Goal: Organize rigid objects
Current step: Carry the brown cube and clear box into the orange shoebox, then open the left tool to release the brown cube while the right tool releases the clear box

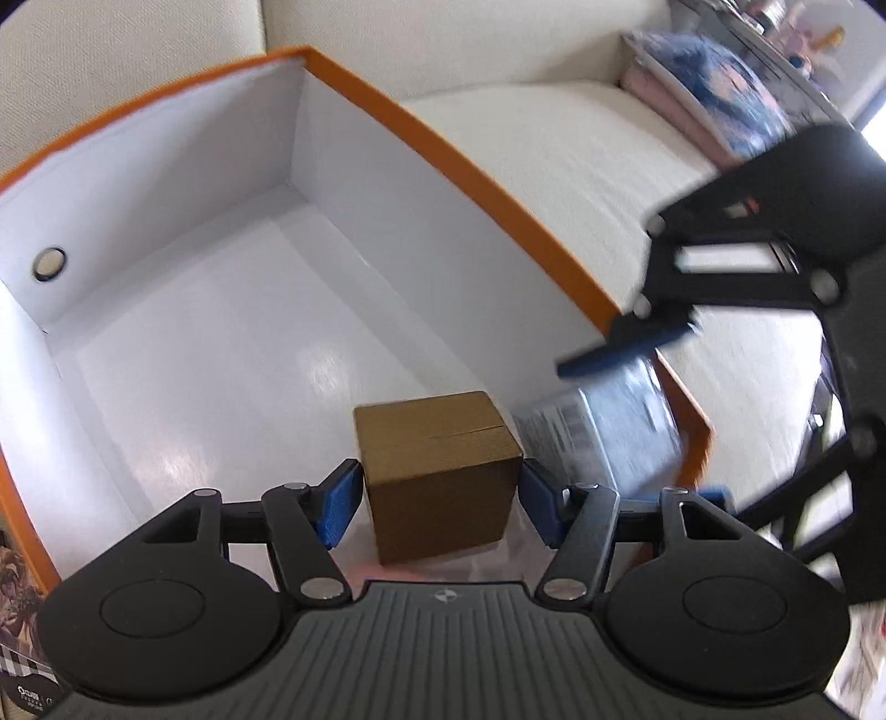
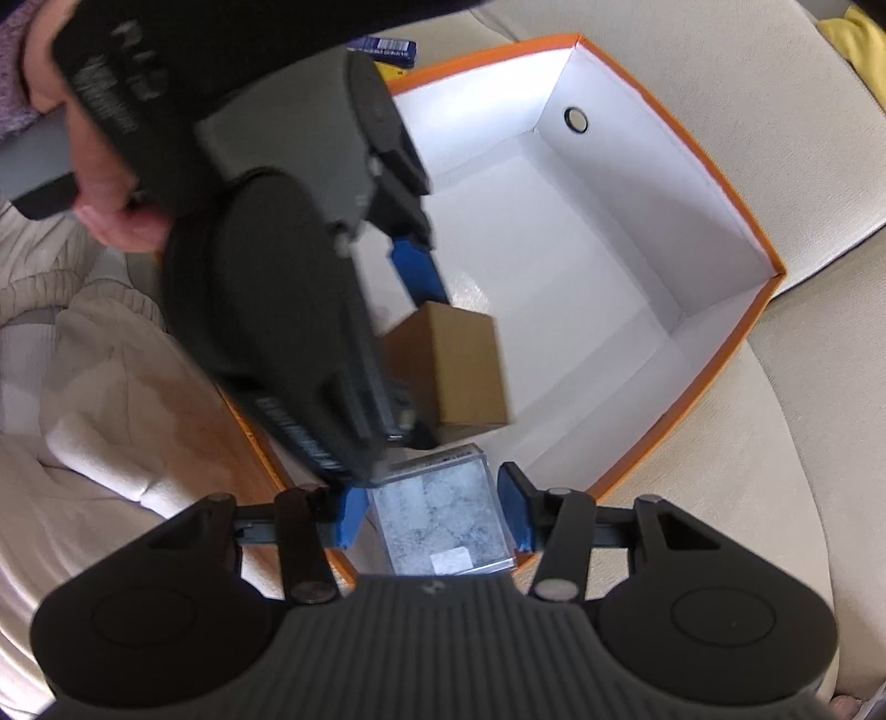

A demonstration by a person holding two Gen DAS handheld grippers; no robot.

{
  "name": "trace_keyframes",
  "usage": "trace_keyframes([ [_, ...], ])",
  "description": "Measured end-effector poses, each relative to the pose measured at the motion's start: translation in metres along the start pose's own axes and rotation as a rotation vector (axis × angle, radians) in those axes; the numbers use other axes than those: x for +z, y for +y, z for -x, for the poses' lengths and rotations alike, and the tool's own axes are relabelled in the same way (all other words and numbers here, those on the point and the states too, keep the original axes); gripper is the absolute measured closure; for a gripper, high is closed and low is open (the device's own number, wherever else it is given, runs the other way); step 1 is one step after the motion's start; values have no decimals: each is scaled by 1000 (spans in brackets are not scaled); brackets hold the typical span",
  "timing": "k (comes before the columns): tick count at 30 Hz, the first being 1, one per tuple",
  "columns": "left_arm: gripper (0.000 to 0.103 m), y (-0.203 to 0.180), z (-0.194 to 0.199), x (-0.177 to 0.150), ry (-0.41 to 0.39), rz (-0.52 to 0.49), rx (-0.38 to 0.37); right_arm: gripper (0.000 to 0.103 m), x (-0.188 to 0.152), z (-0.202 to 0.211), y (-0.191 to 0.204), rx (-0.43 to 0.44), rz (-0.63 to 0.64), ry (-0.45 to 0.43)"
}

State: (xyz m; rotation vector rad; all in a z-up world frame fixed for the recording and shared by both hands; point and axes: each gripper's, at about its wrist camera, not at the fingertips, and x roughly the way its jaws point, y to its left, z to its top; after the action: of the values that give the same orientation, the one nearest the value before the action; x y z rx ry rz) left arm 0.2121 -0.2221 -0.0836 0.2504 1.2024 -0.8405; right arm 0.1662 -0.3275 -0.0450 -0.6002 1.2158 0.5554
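A small brown cardboard box (image 1: 437,471) sits between the blue pads of my left gripper (image 1: 437,504), low inside an orange-rimmed white box (image 1: 465,160). The pads flank its sides closely; contact is unclear. The brown box also shows in the right wrist view (image 2: 465,371). A clear plastic case with a grey-white insert (image 2: 443,515) lies between the pads of my right gripper (image 2: 432,515), at the orange box's near corner (image 2: 720,354). The same case shows blurred in the left wrist view (image 1: 603,432). The left gripper's body (image 2: 288,277) hides part of the box interior.
The orange box rests on a cream sofa cushion (image 1: 581,166). A pink and blue printed item (image 1: 714,99) lies at the far right of the sofa. A knitted cream blanket (image 2: 66,354) lies left of the box. A blue barcode pack (image 2: 387,50) lies beyond the box.
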Motion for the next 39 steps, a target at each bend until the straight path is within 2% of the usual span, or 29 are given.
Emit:
trace_keyframes([
  [5, 34, 2, 4, -7, 45, -45, -43, 52, 0, -7, -2, 23, -10, 15],
  [8, 34, 11, 6, -11, 55, -20, -81, 52, 1, -7, -5, 39, -28, 17],
  [15, 34, 39, 34, -15, 1, 60, -174, 51, 2, -7, -3, 50, -31, 35],
  [19, 35, 54, 38, -7, -26, 97, -163, 51, 4, -8, -5, 59, -35, 52],
  [22, 37, 60, 27, 2, -14, 105, -157, 52, 7, -10, -6, 69, -28, 68],
  [24, 40, 48, 14, 7, 9, 104, -158, 52, 9, -12, -7, 78, -19, 78],
  [27, 53, 41, -3, 4, 39, 96, -151, 52, 9, -14, -7, 93, 5, 88],
  [28, 61, 40, -7, 4, 50, 90, -162, 52, 10, -14, -8, 100, 12, 91],
  [29, 63, 37, -9, 5, 54, 76, -165, 52, 11, -15, -9, 107, 18, 94],
  [35, 66, 34, -11, 9, 58, 15, -193, 52, 10, -19, -12, 144, 77, 92],
  [39, 72, 25, -16, 16, 82, -81, -269, 52, 13, -21, -15, 174, 111, 102],
])
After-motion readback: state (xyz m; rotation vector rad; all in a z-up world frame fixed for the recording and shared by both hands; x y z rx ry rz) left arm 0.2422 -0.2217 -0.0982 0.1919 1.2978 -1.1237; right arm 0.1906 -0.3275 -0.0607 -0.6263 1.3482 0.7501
